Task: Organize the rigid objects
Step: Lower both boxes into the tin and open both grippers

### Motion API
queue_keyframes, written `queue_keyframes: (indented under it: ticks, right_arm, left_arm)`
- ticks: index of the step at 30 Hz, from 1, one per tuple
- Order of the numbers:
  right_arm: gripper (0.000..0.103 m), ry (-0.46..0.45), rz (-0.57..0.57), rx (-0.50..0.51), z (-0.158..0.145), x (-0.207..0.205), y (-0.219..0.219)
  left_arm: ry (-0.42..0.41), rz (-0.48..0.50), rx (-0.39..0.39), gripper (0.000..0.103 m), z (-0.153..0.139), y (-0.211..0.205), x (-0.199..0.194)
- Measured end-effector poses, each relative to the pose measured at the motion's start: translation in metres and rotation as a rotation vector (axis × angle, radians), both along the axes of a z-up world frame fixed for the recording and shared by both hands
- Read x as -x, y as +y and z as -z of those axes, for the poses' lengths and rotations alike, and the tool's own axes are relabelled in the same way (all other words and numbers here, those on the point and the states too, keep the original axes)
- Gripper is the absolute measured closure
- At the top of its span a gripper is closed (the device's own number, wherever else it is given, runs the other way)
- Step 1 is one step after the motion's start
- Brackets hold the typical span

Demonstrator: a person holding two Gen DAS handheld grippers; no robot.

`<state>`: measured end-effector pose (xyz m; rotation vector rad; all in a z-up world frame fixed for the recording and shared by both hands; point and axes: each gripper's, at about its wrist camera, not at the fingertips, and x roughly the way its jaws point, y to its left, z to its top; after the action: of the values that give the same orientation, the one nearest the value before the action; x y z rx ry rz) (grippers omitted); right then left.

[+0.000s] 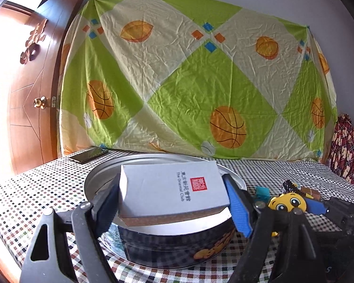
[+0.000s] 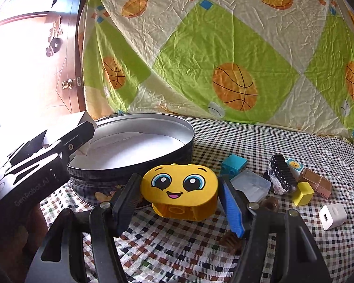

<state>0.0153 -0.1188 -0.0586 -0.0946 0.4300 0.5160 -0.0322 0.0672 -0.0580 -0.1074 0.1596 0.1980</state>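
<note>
Both grippers are loaded: the left gripper [image 1: 174,202] is clamped on a grey cardboard box [image 1: 174,193] by its two long sides, holding it just over the open round tin [image 1: 167,250], while the right gripper [image 2: 179,200] grasps a yellow smiling-face block [image 2: 179,188] above the checked tablecloth [image 2: 283,146], just beside the tin's dark wall. That box looks light and only moderately stiff, so its thin walls may dent under hard pressure; the broad flat sides suit the pads. By contrast the block appears to be hard, smooth plastic, rigid but likely slippery on its rounded ends, so a hold low across its flatter flanks seems safest. Smaller pieces lie well apart to the right.
</note>
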Motion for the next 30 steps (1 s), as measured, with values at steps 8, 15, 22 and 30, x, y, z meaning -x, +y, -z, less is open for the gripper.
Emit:
queue_keyframes:
  ticks: [8, 15, 22, 30]
  right_arm:
    - [0.036, 0.003, -0.029, 0.003, -0.001, 0.001, 0.009]
    - [0.036, 0.023, -0.072, -0.013, -0.011, -0.004, 0.015]
    - [0.036, 0.082, -0.133, -0.05, -0.036, -0.03, 0.025]
    - [0.036, 0.153, -0.173, -0.021, -0.05, -0.08, 0.054]
  left_arm:
    - [0.011, -0.005, 0.008, 0.021, 0.001, 0.009, 0.001]
    - [0.016, -0.001, 0.007, 0.021, -0.009, 0.02, 0.0]
    - [0.074, 0.024, 0.01, 0.021, -0.021, 0.038, -0.015]
    - [0.239, 0.07, 0.007, 0.021, -0.023, 0.054, -0.062]
